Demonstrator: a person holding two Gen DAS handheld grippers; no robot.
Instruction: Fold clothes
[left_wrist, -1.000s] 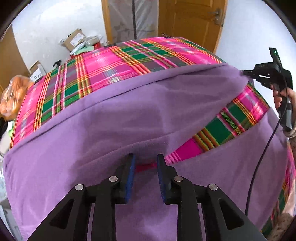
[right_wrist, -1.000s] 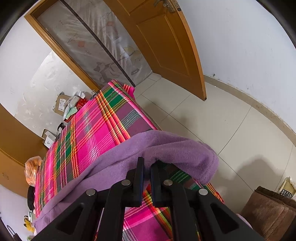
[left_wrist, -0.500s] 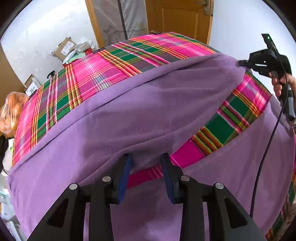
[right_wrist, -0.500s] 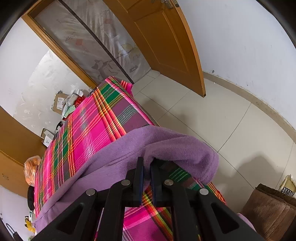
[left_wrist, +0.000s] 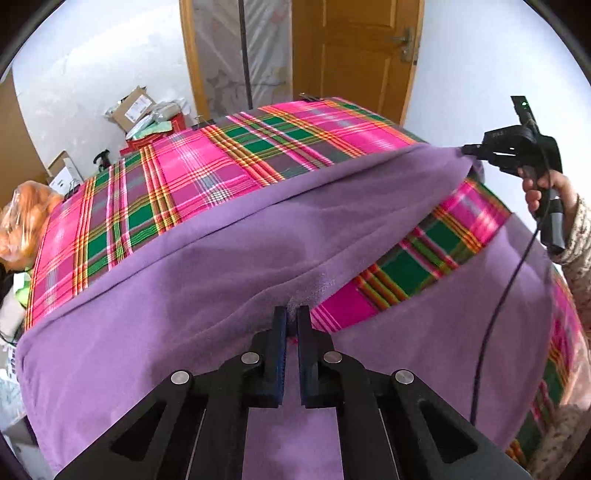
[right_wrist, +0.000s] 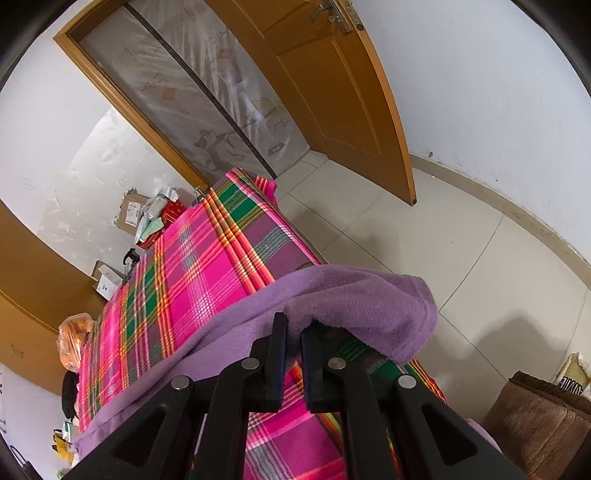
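Observation:
A large purple fleece cloth (left_wrist: 207, 258) lies over a table covered in pink, green and yellow plaid (left_wrist: 207, 173). Its upper layer is lifted, so a plaid strip (left_wrist: 417, 258) shows between two purple layers. My left gripper (left_wrist: 291, 314) is shut on the near edge of the upper layer. In the left wrist view, my right gripper (left_wrist: 469, 150), held by a hand (left_wrist: 543, 188), pinches the far right corner of the same layer. From the right wrist view, the right gripper (right_wrist: 293, 325) is shut on the purple cloth (right_wrist: 351, 299), which drapes over its fingertips.
Cardboard boxes (left_wrist: 135, 107) and packets stand against the wall behind the table. An orange plastic bag (left_wrist: 26, 218) sits at the left end. A wooden door (right_wrist: 332, 85) stands ajar over a tiled floor (right_wrist: 461, 240). A brown cushioned seat (right_wrist: 543, 424) is low on the right.
My left gripper, open a second ago and half a second ago, has shut on the edge of the purple cloth. The right gripper kept its hold on the corner.

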